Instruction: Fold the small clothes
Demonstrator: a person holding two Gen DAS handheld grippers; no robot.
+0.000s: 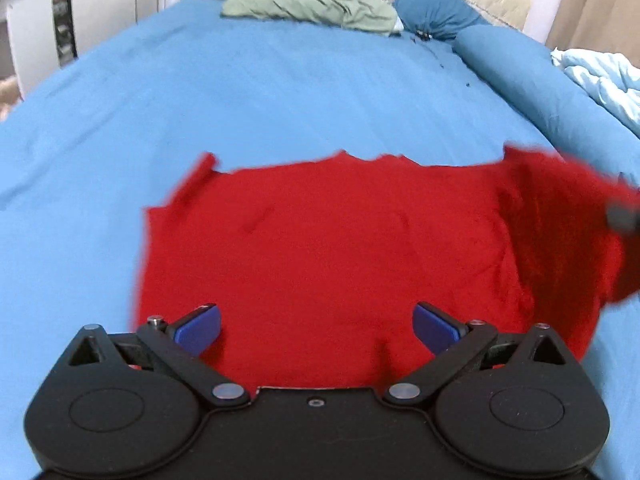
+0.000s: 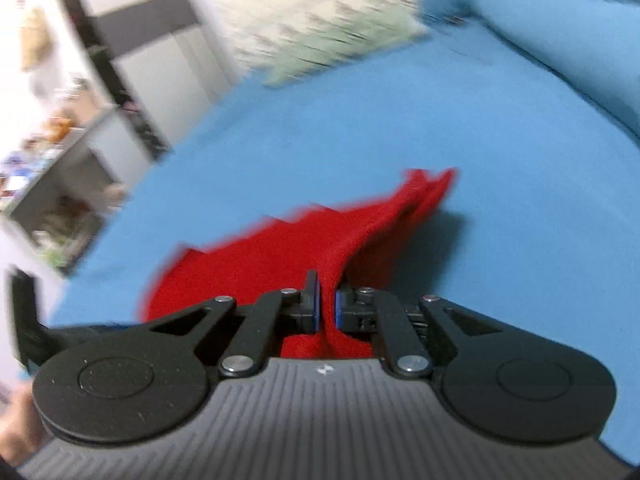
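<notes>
A small red garment [image 1: 328, 240] lies spread on the blue bed sheet [image 1: 280, 92]. My left gripper [image 1: 316, 330] is open and empty, its blue pads wide apart just above the garment's near edge. In the left wrist view the garment's right side [image 1: 560, 232] is lifted and blurred, with a dark bit of the other gripper at the frame edge. My right gripper [image 2: 328, 308] is shut on a fold of the red garment [image 2: 320, 248], which rises from the bed into the pads.
A crumpled green garment [image 1: 312, 8] lies at the head of the bed beside a blue pillow [image 1: 436, 4] and a patterned cushion. A pale blue quilt [image 1: 600, 80] lies at the right. Shelving [image 2: 68, 184] stands left of the bed.
</notes>
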